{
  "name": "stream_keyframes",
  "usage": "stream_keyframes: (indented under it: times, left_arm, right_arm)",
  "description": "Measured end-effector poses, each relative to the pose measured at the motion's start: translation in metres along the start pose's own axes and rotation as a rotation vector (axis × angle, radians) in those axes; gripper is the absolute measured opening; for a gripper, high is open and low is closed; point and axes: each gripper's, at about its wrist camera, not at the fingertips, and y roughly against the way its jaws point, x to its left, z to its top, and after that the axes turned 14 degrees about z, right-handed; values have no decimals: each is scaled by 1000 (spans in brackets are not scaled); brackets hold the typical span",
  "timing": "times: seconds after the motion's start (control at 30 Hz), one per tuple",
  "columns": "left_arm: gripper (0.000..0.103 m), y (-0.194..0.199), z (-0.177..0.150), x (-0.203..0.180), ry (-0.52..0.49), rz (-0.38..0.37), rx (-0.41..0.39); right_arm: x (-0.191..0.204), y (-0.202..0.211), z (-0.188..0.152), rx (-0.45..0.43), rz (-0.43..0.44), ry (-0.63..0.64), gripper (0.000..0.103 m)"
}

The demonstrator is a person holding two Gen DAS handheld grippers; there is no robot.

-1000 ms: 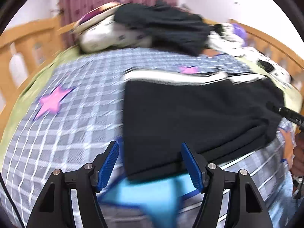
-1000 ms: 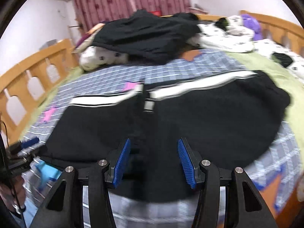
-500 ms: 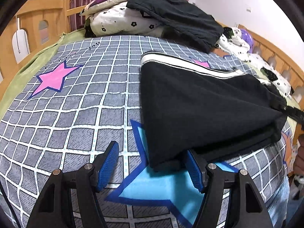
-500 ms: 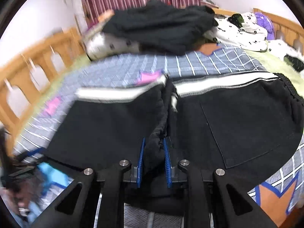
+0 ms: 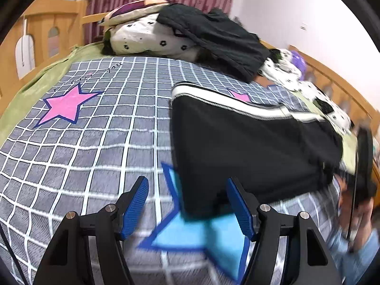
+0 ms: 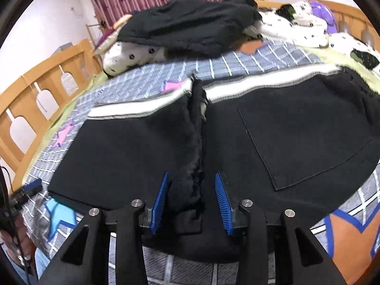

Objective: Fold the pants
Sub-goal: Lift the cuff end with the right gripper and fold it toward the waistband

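Straddling the pants (image 6: 147,156), the right claw (image 6: 192,204) gapes released. Left claw (image 5: 187,210) gapes too; bunched cloth may unfold.

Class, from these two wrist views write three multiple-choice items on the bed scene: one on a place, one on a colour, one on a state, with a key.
1. Where does the folded black pants lie?
A. on the grey checked bedspread
B. on the floor
C. over the wooden bed rail

2. What colour is the star at the left of the left wrist view?
A. green
B. pink
C. yellow

3. How does the right gripper stand?
A. clamped shut on cloth
B. out of view
C. open around the bunched middle ridge

Key: 1 A, the checks show all round the cloth; 2 B, pink with a dark outline; 3 C, gaps show between both blue pads and the ridge.
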Motion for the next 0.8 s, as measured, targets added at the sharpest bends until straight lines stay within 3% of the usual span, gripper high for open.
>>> stream_keyframes:
  times: [0.17,0.23,0.27,0.33,0.43,0.53,0.67,0.8]
  left_arm:
    - [66,-42,-6,-31,-71,67,143]
    - [66,-37,-14,-35,-91,66,102]
    - [66,-35,-15,-35,-101,66,94]
    - [66,-30,-13,-31,-89,51,98]
    - [65,-25,0,-26,-56,21,94]
    - [65,-22,17,-31,-71,26,61]
    - [65,-30,38,-40,-63,2,61]
    - [65,-54,56,-39,-27,-29,103]
  right_arm:
    - [13,0,-10,23,-45,94,38]
    - [11,15,-11,25,-17,102,38]
    - [7,28,-10,12,7,99,43]
    - [-6,57,-11,-46,-42,98,48]
    - [-33,95,-7,-131,-153,90,58]
    - [-85,127,6,-198,-293,-11,60]
    - [-145,145,21,-246,-337,-155,60]
    - [-192,143,29,-266,-295,-269,60]
